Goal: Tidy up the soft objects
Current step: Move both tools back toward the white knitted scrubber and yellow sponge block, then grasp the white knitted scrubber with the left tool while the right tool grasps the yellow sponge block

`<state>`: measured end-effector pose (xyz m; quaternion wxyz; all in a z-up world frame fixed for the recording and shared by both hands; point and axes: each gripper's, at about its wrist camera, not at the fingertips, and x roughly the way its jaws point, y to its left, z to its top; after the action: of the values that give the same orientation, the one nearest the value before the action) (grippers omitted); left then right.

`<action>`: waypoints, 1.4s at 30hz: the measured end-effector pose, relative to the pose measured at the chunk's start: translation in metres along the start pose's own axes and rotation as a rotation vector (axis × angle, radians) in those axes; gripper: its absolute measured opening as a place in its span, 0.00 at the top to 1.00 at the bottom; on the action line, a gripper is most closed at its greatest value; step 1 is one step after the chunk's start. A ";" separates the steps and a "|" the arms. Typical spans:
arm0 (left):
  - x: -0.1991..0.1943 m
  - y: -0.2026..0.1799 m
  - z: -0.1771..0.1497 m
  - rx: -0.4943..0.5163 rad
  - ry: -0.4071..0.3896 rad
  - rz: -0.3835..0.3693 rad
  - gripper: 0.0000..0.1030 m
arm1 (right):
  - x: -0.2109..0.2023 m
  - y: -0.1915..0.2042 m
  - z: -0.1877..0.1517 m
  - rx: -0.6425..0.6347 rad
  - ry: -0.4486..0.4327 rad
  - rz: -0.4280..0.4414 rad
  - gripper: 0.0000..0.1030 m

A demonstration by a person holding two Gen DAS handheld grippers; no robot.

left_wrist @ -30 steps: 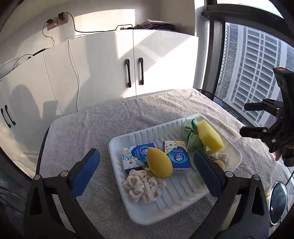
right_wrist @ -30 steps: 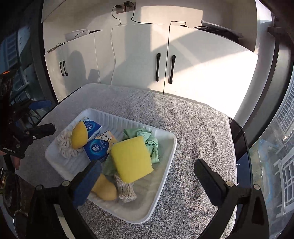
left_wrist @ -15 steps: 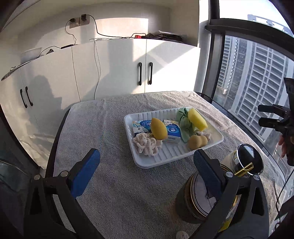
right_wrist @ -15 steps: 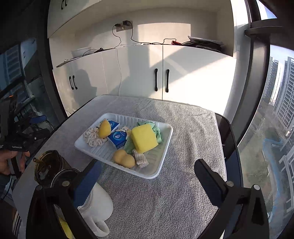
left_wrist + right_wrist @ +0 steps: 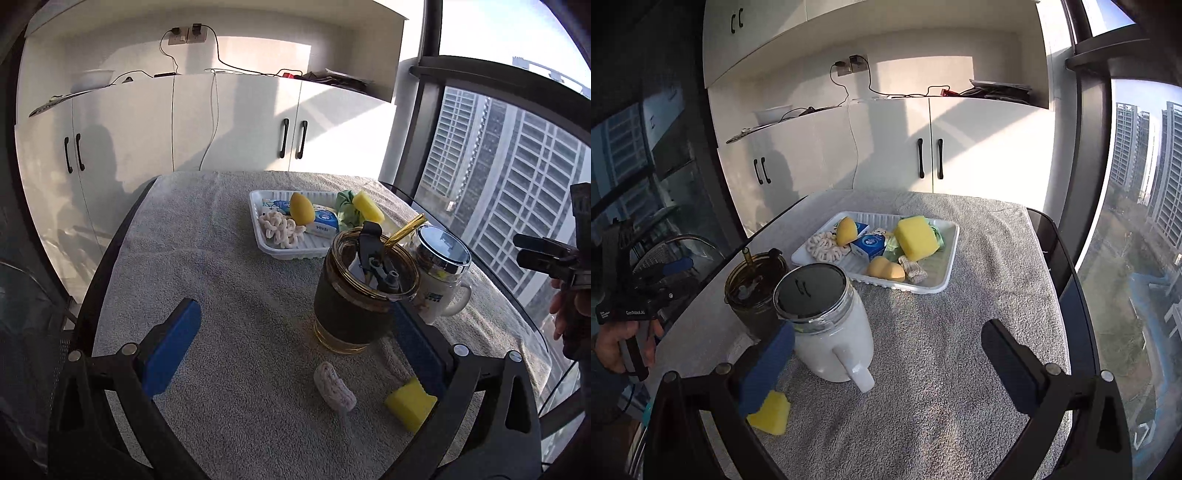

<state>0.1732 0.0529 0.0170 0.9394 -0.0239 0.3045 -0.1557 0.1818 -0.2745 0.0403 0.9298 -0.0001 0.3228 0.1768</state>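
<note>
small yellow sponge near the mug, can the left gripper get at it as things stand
Probably yes. The small yellow sponge lies loose on the towel right beside the open left gripper, by its right finger. The dark cup and mug stand farther back, not between.

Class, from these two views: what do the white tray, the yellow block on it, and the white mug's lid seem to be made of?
White tray: likely thin moulded plastic or foam, ribbed, matte.
Yellow block: apparently sponge foam, dull surface.
Mug lid: shiny metal-look rim; dark glossy top, possibly glass or plastic.

White tray (image 5: 951, 254) holds sponges, tissue packs, green cloth; yellow sponge (image 5: 410, 405) and knit roll (image 5: 334, 387) loose on towel.
</note>
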 end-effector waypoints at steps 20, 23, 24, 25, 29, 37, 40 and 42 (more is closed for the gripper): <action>-0.002 -0.032 -0.080 0.012 0.132 -0.005 0.00 | 0.027 0.104 -0.116 -0.014 0.145 0.040 0.00; 0.000 -0.032 -0.078 0.019 0.137 0.001 0.00 | 0.039 0.121 -0.116 -0.037 0.169 0.044 0.00; 0.000 -0.032 -0.078 0.023 0.136 0.001 0.00 | 0.042 0.126 -0.116 -0.049 0.173 0.038 0.00; 0.001 -0.032 -0.077 0.026 0.136 -0.001 0.00 | 0.047 0.130 -0.115 -0.057 0.180 0.032 0.00; 0.005 -0.030 -0.076 0.033 0.148 -0.003 0.00 | 0.070 0.134 -0.112 -0.047 0.227 0.007 0.00; 0.040 -0.030 -0.071 0.048 0.238 -0.005 0.00 | 0.097 0.133 -0.116 -0.037 0.262 -0.010 0.00; 0.057 -0.035 -0.065 0.048 0.276 0.002 0.00 | 0.098 0.133 -0.116 -0.045 0.264 -0.013 0.03; 0.068 -0.038 -0.063 0.050 0.297 0.021 0.01 | 0.100 0.134 -0.115 -0.058 0.265 -0.024 0.05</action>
<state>0.1780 -0.0007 -0.0673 0.8858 0.0260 0.4365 -0.1552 0.1411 -0.1293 -0.0954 0.8808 -0.0541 0.4374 0.1732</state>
